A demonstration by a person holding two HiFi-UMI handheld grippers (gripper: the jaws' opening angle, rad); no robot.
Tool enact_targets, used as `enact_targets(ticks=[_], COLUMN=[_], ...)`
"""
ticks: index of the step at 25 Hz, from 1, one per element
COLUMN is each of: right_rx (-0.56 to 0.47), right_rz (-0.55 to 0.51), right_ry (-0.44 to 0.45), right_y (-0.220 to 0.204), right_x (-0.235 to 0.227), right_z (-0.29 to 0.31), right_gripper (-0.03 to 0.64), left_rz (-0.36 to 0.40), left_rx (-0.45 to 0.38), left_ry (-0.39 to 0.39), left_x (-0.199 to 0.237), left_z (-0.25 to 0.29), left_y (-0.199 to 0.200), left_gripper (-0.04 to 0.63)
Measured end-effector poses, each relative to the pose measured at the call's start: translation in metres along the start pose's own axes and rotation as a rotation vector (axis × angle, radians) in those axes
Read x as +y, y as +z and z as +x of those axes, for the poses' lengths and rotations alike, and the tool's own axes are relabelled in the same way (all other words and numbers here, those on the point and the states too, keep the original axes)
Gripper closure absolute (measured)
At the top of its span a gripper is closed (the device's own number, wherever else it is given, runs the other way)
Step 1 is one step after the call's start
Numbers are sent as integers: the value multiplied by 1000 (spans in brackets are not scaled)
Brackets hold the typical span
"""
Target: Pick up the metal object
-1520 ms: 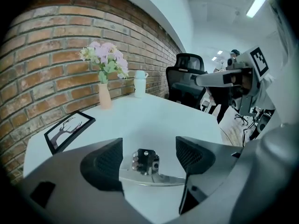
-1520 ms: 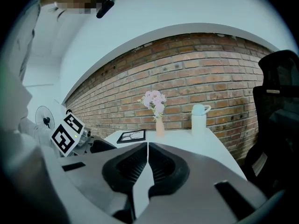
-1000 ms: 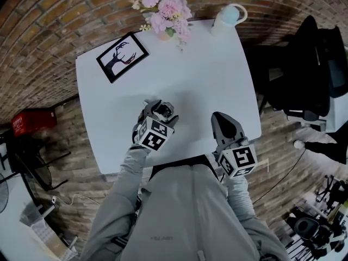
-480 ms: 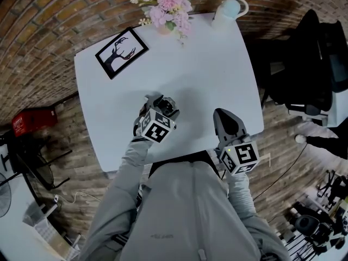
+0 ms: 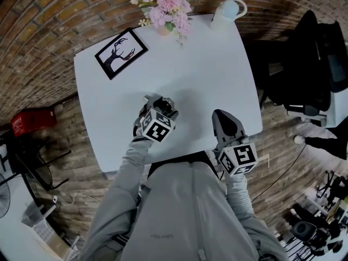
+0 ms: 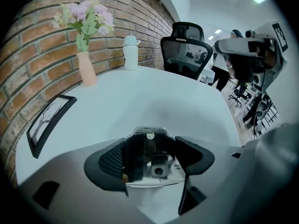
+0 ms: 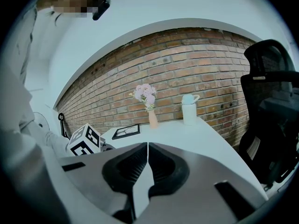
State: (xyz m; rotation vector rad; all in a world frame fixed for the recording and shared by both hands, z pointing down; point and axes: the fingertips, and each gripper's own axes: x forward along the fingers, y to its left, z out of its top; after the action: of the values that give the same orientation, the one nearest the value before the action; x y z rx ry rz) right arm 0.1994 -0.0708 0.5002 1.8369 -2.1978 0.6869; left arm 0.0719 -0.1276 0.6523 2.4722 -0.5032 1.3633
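Observation:
A small shiny metal object [image 6: 158, 164] sits between the dark pads of my left gripper [image 6: 148, 146], which is shut on it. In the head view the left gripper [image 5: 161, 106] is over the front middle of the white table [image 5: 206, 75]; whether the object touches the tabletop is hidden. My right gripper [image 5: 222, 117] hovers at the table's front right edge. Its jaws meet along one line in the right gripper view, so the right gripper [image 7: 147, 148] is shut with nothing in it.
At the table's far edge stand a black picture frame [image 5: 120, 53], a vase of pink flowers [image 5: 166, 10] and a white lidded jug [image 5: 228, 12]. A black office chair [image 5: 315, 64] is to the right of the table. A brick wall runs behind.
Almost nothing: both grippers stay where they were, the left one still closed on the metal object. Only the head view has shifted slightly.

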Motion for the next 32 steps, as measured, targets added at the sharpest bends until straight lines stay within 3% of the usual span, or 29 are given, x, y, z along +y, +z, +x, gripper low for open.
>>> enact_targets(ticks=[2,11,21,32], right_rx=[0,3,-3,-41], right_rz=[0,-11,-49,-125], right_ry=[1,2,26,77], right_y=[0,1,8,33], right_x=[0,-3,-7,1], right_z=[0,-2,-3,-5], right_gripper=[592,592,592,592], left_rz=[-8,-19,-51,-105], left_rx=[0,-9,-77,-238], left_ry=[4,18,32,123], left_x=[0,-1,-1,2], left_z=[0,-2,-21,-78], left_y=[0,1,14,48], left_gripper=[281,287,287,287])
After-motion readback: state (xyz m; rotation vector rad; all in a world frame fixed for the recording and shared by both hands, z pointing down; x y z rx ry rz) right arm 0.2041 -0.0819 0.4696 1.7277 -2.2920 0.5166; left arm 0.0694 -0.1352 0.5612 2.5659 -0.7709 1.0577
